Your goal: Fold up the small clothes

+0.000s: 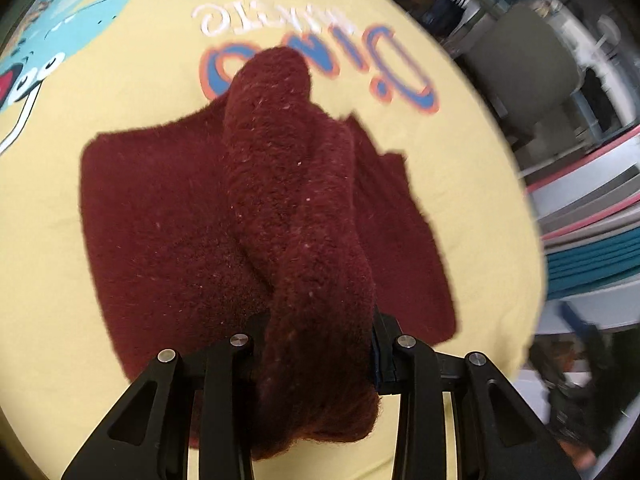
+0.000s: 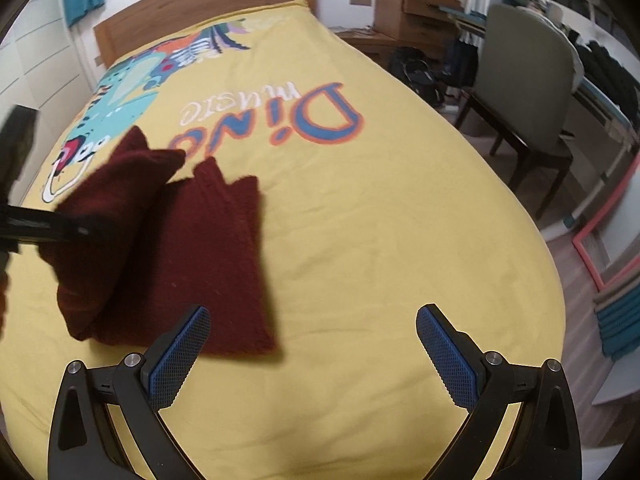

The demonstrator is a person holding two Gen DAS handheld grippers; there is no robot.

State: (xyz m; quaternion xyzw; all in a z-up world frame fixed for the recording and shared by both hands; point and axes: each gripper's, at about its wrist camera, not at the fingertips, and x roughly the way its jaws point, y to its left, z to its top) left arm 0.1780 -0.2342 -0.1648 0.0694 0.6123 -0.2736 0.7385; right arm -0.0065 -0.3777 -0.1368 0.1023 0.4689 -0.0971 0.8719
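A dark red fuzzy garment (image 1: 160, 216) lies on the yellow bedspread (image 1: 472, 184). My left gripper (image 1: 320, 360) is shut on a raised fold of it (image 1: 292, 184), lifted above the flat part; its fingertips are hidden by the cloth. In the right wrist view the garment (image 2: 208, 256) lies at the left with the left gripper (image 2: 60, 232) holding the lifted fold (image 2: 116, 192). My right gripper (image 2: 312, 336) is open and empty, above the bedspread (image 2: 380, 240), to the right of the garment's near edge.
The bedspread carries a dinosaur print and "Dino music" lettering (image 2: 304, 116). A wooden headboard (image 2: 200, 4) is at the far end. A grey chair (image 2: 528, 92), bags (image 2: 420, 72) and a desk stand to the right of the bed.
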